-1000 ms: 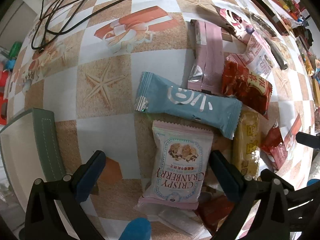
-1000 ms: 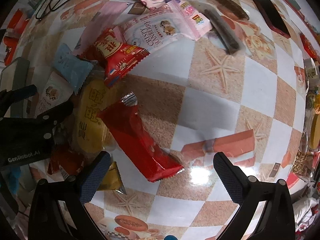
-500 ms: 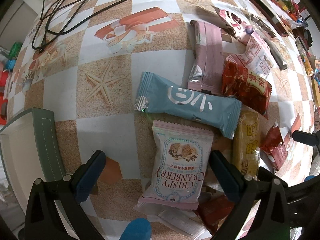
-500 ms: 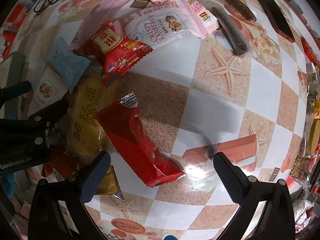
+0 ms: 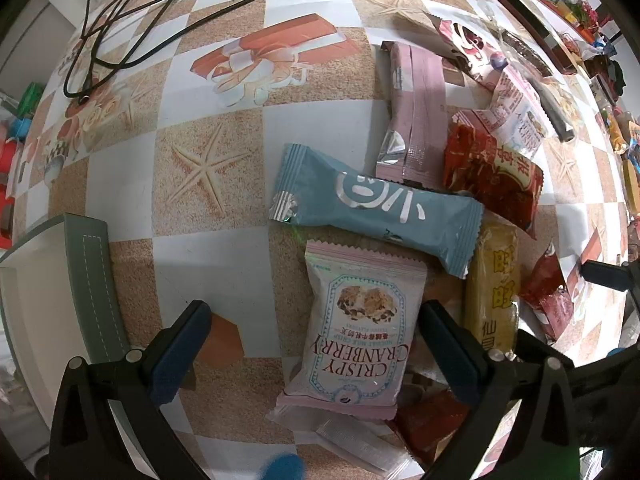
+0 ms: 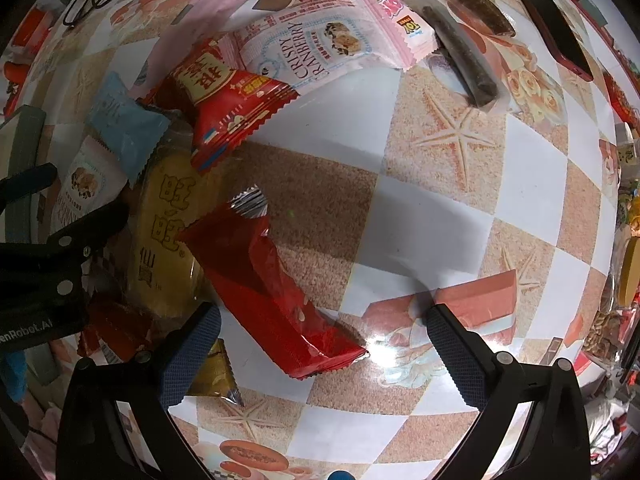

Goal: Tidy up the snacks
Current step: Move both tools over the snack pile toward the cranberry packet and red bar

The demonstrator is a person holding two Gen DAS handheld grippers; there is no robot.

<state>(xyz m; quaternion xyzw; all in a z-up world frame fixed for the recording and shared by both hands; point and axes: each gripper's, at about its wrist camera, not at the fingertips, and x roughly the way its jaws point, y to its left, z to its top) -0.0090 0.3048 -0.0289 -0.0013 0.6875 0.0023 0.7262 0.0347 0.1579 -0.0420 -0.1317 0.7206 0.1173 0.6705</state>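
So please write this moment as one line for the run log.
left gripper: open, over Crispy Cranberry packet | right gripper: open, over long red packet | nothing held | gray box at left

A pink-edged packet [image 5: 354, 334] between the left gripper's fingers reads "CRISPY CRANBERRY", upside down to the camera. A second pink packet [image 6: 320, 46] toward the table's far edge carries the same words, its first letter hidden under a red wrapper. The other gripper's black body [image 6: 36, 280], at the right view's left edge, shows "enRobot.AI". Chinese characters mark the yellow packet [image 6: 168, 232] and the red packet [image 6: 224, 92].
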